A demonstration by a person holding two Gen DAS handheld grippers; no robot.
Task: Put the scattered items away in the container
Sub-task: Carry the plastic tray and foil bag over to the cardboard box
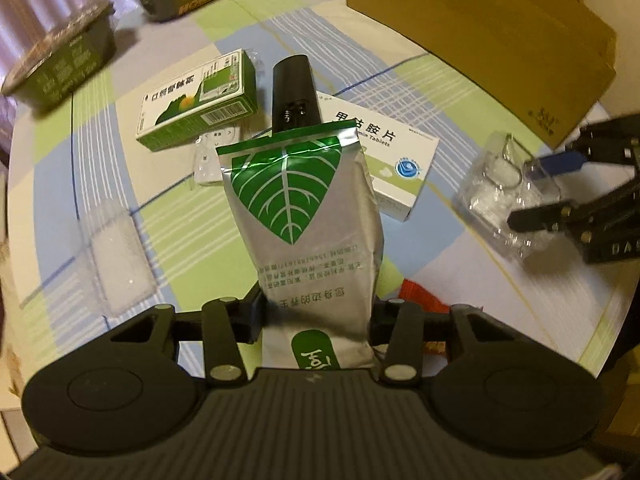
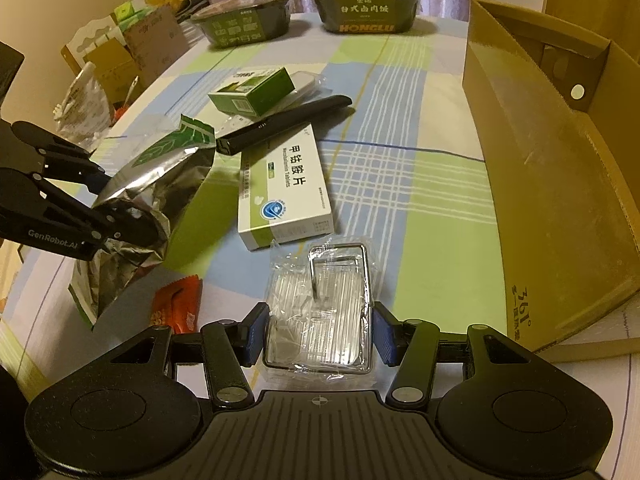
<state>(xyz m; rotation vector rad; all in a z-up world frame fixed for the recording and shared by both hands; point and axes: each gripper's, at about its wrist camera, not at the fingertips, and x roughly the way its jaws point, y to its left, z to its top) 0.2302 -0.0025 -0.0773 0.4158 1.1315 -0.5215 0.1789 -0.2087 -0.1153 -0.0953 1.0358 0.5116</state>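
My left gripper [image 1: 316, 320] is shut on a silver pouch with a green leaf [image 1: 304, 216] and holds it above the checked tablecloth. From the right wrist view the same gripper [image 2: 116, 200] grips the crumpled pouch [image 2: 160, 176] at the left. The blue pads [image 2: 258, 328] of my right gripper [image 2: 320, 330] press both sides of a clear-wrapped metal case [image 2: 320, 312] that lies low over the cloth. The left wrist view shows that gripper [image 1: 540, 190] around the case [image 1: 500, 188]. An open cardboard box [image 1: 480, 40] [image 2: 560, 200] stands at the right.
On the cloth lie a green box [image 1: 196, 104] [image 2: 256, 96], a black remote [image 1: 294, 92] [image 2: 280, 124], a white tablet box [image 1: 392, 160] [image 2: 284, 192], a wrapped white remote [image 1: 210, 156], a clear packet [image 1: 116, 264] and a red sachet [image 2: 176, 304]. Two dark bowls [image 2: 244, 20] [image 2: 364, 6] stand at the back.
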